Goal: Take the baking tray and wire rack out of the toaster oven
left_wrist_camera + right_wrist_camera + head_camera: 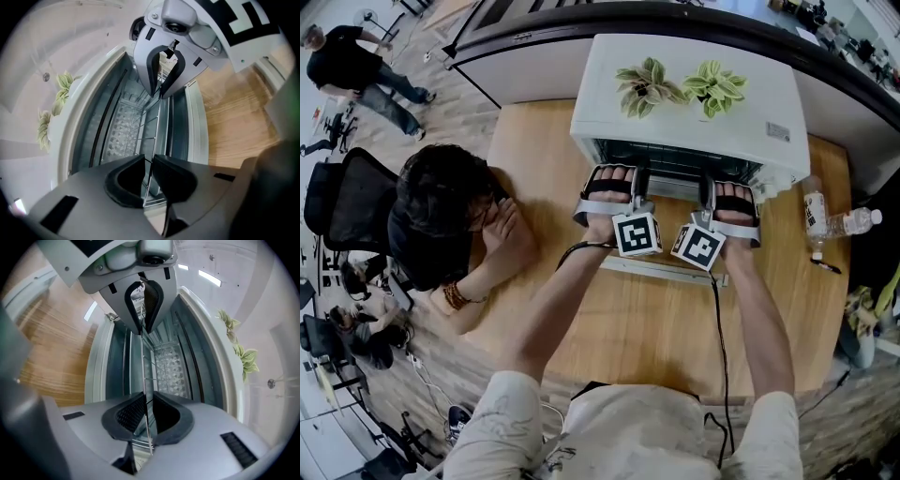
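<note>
The white toaster oven (694, 103) stands open at the far side of the wooden table, its door (661, 270) folded down towards me. Both grippers reach into its mouth side by side. My left gripper (614, 178) (151, 176) is shut on the front edge of the wire rack (157, 126), which shows edge-on as a thin metal line. My right gripper (733, 192) (146, 416) is shut on the same edge of the wire rack (143, 366) further right. A dimpled metal surface (117, 136) shows deeper inside; I cannot tell whether it is the baking tray.
A person (441, 206) leans head-down on the table's left side, arms on the wood. Two plastic bottles (834, 225) and a pen (825, 267) lie at the right edge. Two leafy plants (680, 86) sit on the oven's top. Cables trail back from the grippers.
</note>
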{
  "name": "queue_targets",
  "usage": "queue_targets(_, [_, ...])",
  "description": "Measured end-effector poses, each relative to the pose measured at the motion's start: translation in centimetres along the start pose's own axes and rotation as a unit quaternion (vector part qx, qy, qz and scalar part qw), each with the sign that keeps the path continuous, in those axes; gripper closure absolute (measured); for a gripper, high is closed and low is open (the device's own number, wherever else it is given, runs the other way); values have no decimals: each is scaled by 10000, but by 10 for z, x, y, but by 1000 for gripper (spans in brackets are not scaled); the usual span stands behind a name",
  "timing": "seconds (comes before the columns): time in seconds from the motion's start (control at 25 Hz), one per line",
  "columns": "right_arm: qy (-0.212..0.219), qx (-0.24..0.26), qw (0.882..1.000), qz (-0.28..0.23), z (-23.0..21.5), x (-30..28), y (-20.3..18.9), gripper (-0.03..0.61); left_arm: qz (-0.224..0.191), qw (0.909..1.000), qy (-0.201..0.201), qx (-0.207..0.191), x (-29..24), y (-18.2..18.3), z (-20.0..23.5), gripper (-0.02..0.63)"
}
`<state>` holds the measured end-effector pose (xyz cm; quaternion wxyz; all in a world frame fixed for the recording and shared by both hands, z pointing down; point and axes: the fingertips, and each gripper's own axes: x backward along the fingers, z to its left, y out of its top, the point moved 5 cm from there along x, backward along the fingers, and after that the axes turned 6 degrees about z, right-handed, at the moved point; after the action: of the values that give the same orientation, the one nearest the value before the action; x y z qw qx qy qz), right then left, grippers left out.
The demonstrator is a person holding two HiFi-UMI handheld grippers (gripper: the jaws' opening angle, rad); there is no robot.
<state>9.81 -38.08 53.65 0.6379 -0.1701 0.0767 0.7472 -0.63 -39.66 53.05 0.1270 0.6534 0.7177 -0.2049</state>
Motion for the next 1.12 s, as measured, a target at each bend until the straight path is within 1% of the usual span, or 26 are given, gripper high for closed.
queue_targets(0.2, [-51,58,10000,-30,6,18,0,514,20,10000,46,-66,17,-3,-8,552])
queue_targets(0.32, [-76,51,9999,-43,10,30,0,515,-1,9999,2,-122,27,-3,-15,552])
queue_targets(0.4, [-82,36,10000,-38,11,37,-1,517,-26,9999,-32,-99,34,-4,-18,554])
queue_targets(0.52, [-107,27,9999,-42,13,49,-1,518,-53,9999,83,-31,46,-5,-17,554])
queue_targets(0.68, [-207,24,9998,-66,17,66,0,525,-55,9999,106,-51,62,-7,-20,557])
queue_targets(0.88, [-240,54,9997,14,20,86,-1,529,-217,9997,88,31,78,-6,-30,560])
queue_targets(1.04, [-303,69,9995,31,18,102,4,531,-196,9998,64,44,96,-12,-27,561])
queue_targets(1.12, [-349,90,9993,17,17,112,4,534,-215,9997,37,125,108,-11,-26,563])
